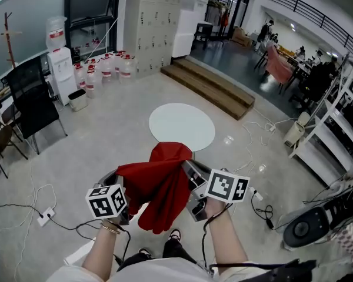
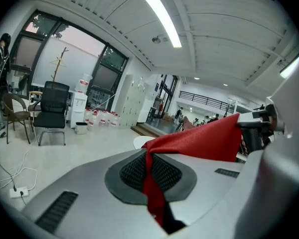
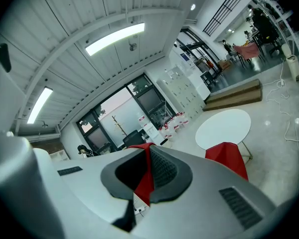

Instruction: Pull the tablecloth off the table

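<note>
The left tongs (image 2: pixel 150 171) are clamped on a red tablecloth (image 1: pixel 159 187). A narrow pinch of the fabric runs down between the two dark ribbed pads, which press together on it. From there the cloth stretches across to the right as a taut band, and in the head view a loose fold of it hangs down between the two hands. The right tongs (image 3: pixel 148 171) are likewise closed on the cloth, with a red strip caught between their pads.

Both tongs are held close together in front of the person, nearer than the round white tabletop (image 1: pixel 182 122). The far end of the cloth rises in a bunched hump at the near rim of the tabletop, and whether it touches the rim cannot be told. The rest of the tabletop is bare.

At the far left stands a white water dispenser (image 1: pixel 62 69) with a bottle upended on top. A small bin (image 1: pixel 77 100) sits just beside it, its contents too small to tell. To the right a cluster of water jugs (image 1: pixel 106 66) with red caps stands on the floor.
</note>
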Action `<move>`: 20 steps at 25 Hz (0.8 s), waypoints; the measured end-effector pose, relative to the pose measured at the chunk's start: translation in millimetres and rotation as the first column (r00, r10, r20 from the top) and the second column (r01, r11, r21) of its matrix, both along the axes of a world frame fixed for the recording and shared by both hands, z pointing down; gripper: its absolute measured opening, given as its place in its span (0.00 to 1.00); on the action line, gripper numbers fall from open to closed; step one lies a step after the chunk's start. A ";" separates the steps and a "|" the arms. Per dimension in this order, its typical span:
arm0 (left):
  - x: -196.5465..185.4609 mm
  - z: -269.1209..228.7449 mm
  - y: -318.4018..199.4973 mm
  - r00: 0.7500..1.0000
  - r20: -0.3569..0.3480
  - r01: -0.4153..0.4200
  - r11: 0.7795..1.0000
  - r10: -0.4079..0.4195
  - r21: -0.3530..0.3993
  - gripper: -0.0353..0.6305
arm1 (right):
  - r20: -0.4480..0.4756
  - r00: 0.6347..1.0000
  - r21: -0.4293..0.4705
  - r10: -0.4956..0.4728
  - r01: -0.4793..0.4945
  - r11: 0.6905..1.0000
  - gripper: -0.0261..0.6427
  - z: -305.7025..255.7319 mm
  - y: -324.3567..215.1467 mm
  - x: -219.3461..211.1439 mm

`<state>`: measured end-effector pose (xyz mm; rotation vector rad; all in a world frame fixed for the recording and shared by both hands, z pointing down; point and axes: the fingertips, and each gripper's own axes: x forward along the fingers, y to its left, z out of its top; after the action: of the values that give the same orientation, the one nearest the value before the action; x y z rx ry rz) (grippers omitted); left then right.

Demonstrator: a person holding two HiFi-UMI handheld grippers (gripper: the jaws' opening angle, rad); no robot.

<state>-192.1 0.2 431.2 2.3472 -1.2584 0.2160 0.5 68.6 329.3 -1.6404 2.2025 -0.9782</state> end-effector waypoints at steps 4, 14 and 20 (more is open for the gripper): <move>-2.2 4.7 4.5 1.000 0.006 -0.003 1.000 0.003 -0.013 0.08 | 0.015 1.000 -0.014 0.005 -0.005 1.000 0.08 7.5 5.4 -0.8; 23.5 9.5 6.5 0.997 0.015 -0.074 0.997 0.075 -0.008 0.08 | 0.003 0.996 -0.054 0.090 -0.090 0.994 0.08 33.4 21.4 32.5; 50.5 5.0 -2.4 0.991 0.016 -0.132 0.991 0.132 0.019 0.08 | -0.055 0.989 -0.083 0.140 -0.145 0.986 0.08 58.5 25.5 62.9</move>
<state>-141.6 -2.1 436.2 2.4529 -1.1178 0.2652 63.4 94.1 387.8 -1.8507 2.0652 -1.0181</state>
